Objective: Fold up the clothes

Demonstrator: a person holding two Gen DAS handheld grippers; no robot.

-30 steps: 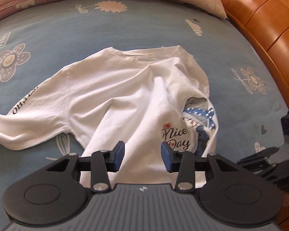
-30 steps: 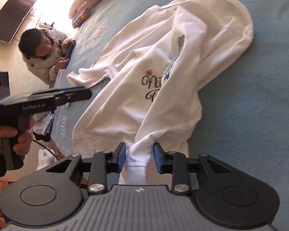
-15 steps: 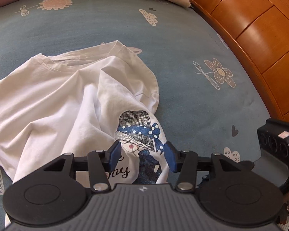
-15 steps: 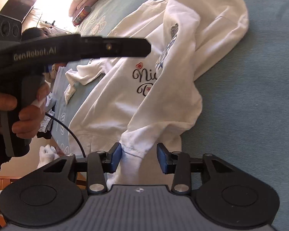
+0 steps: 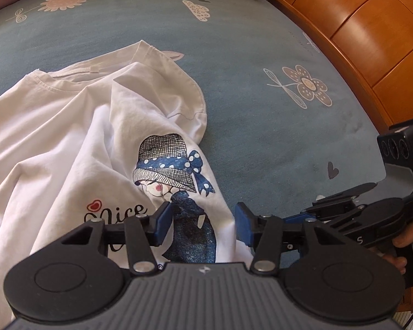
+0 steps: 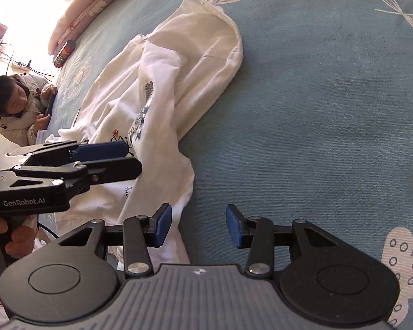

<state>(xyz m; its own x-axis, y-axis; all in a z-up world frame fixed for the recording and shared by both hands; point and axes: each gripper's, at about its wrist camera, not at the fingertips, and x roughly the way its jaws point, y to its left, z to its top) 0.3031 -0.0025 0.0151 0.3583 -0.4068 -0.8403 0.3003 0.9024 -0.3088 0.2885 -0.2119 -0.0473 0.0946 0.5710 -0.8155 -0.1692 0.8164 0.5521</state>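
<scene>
A white T-shirt [image 5: 68,143] with a girl-in-hat print and "Nice" lettering lies crumpled on the blue flowered bedsheet [image 5: 261,115]. My left gripper [image 5: 202,228] is open, low over the shirt's printed part, with cloth showing between its fingers but not pinched. In the right wrist view the same T-shirt [image 6: 157,115] stretches away to the upper left. My right gripper [image 6: 198,225] is open, its left finger [image 6: 162,227] beside the shirt's near edge and bare sheet in the gap. The left gripper [image 6: 107,159] also shows there at left, the right gripper [image 5: 314,209] in the left wrist view.
A wooden headboard [image 5: 358,33] curves along the right of the bed. A pink quilt [image 6: 96,5] lies along the far side, with a can [image 6: 64,53] next to it. A person [image 6: 16,107] sits beside the bed at left.
My right gripper has opened and let go of the shirt fold it was pinching. My left gripper has moved right and closer, over the printed part, and its fingers stand wider.
</scene>
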